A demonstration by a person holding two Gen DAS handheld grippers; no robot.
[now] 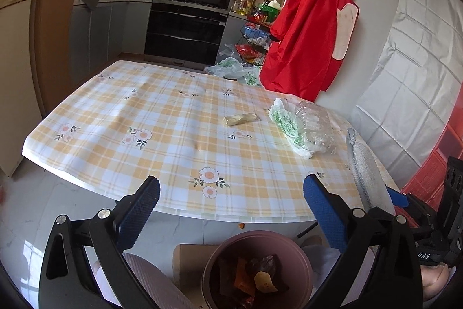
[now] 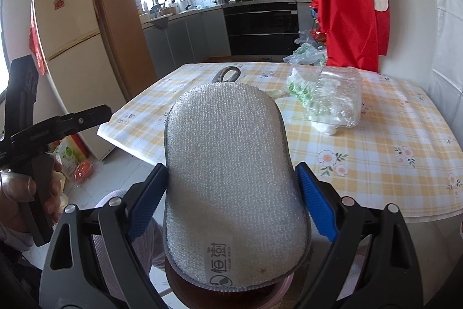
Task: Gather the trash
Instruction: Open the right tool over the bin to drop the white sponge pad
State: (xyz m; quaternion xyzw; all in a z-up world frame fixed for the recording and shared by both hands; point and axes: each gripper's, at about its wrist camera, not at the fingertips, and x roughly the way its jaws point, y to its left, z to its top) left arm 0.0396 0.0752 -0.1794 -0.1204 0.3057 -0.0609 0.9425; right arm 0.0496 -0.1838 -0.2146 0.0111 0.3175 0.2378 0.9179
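A cream two-door fridge (image 2: 69, 54) stands at the room's left, grey kitchen cabinets (image 1: 95, 31) and a black oven (image 1: 185, 31) behind. The yellow-checked floral counter (image 1: 162, 135) carries a beige crumpled wrapper (image 1: 240, 118) and a clear plastic package on a green-printed bag (image 1: 306, 126) near the right wall. The left gripper (image 1: 231, 201) hangs with fingers apart over a pink bin of trash (image 1: 257, 271). The right gripper (image 2: 231, 201) has its fingers clamped on a silvery oval scrubbing pad (image 2: 231, 181).

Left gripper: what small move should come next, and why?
Probably reach forward to the small beige wrapper on the table. The left gripper is open and empty above the pink bin, while the right gripper is shut on the scrubbing pad.
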